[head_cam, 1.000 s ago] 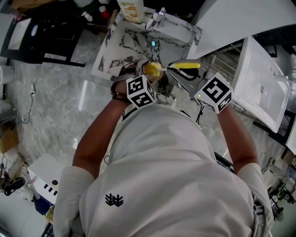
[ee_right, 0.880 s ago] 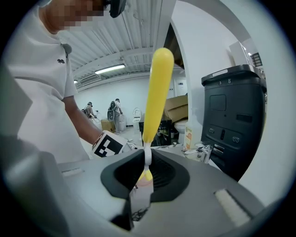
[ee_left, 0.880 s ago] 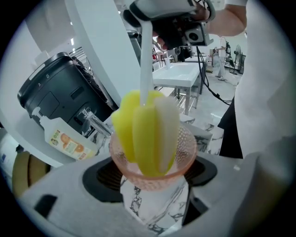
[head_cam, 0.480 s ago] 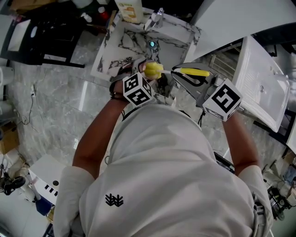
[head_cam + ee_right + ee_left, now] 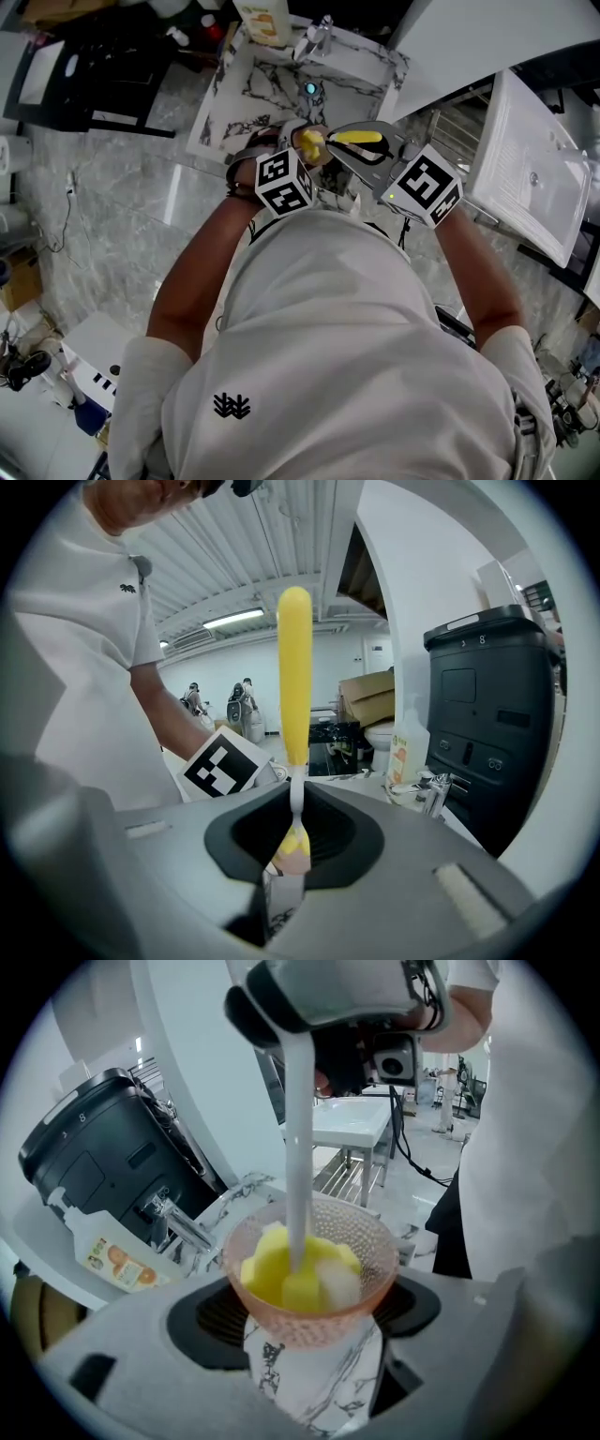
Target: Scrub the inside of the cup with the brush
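Cup (image 5: 314, 1321) in left gripper (image 5: 314, 1349), brush (image 5: 298, 1176) inside

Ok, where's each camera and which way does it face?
Head view: on the head, facing steeply down; shirt, arms, left gripper, right gripper.
Left gripper view: on left gripper, facing cup and brush; right gripper above.
Right gripper view: on right gripper, facing along brush; shirt, left gripper's cube.
Shared: all three show the brush.
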`<state>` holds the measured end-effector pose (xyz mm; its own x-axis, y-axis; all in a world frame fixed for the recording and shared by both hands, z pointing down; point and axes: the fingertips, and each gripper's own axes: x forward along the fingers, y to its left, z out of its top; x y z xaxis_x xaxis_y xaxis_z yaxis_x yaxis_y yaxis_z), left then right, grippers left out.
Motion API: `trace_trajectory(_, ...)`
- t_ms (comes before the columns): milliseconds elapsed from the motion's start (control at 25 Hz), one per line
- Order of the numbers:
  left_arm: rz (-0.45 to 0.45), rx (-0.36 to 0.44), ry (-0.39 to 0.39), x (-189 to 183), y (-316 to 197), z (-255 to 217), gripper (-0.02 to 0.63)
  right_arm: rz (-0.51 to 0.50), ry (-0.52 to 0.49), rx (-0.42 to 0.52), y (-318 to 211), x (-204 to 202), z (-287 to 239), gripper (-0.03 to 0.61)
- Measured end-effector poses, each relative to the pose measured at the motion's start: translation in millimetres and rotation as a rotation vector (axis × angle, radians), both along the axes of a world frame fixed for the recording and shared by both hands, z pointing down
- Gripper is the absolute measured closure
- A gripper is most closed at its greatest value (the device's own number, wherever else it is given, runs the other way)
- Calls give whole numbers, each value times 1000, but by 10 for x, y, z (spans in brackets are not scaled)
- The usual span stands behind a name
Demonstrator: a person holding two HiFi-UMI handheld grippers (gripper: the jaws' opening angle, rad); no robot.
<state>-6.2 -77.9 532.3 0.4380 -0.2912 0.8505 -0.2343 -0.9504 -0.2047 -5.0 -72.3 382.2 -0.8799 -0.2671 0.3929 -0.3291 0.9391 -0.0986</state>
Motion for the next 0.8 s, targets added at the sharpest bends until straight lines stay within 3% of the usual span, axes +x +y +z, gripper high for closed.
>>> trace_trajectory(240,49,16,-53,-50,28,57,238,14,-16,-4,-65,65,-61,535)
trace_trajectory(480,35,9,-69,-132,29,112,238,24,-59,6,-54,199,-344,535)
trace_trajectory(800,-73,-45,29,-137,-63,31,238,24,-79,19,48,219,-457,537)
